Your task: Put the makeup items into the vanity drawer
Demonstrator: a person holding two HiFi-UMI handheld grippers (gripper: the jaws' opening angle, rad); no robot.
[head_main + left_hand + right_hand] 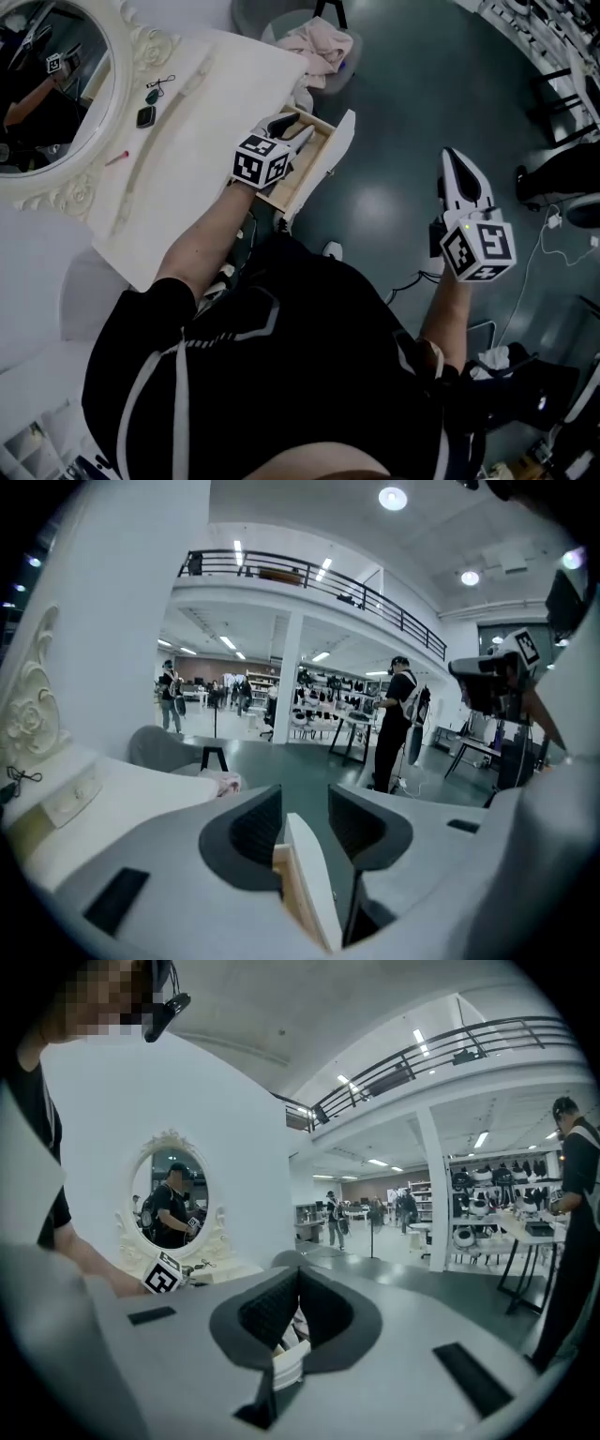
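Observation:
The white vanity (187, 178) has its drawer (302, 167) pulled out to the right. On the top lie a green item (153, 94), a dark compact (145, 116) and a thin pink stick (116, 158). My left gripper (289, 127) hovers over the drawer with its jaws apart. In the left gripper view the gripper (305, 822) shows the drawer front (309, 883) in its gap, a little off to the right, and no makeup item between the pads. My right gripper (464, 178) hangs over the floor well right of the vanity. It (298, 1309) is shut and holds nothing.
An oval mirror (47, 84) in an ornate white frame stands at the vanity's back left. A grey seat with a pink cloth (319, 42) sits beyond the vanity. Cables (548, 239) and dark equipment lie on the floor at the right. People stand far off in the hall.

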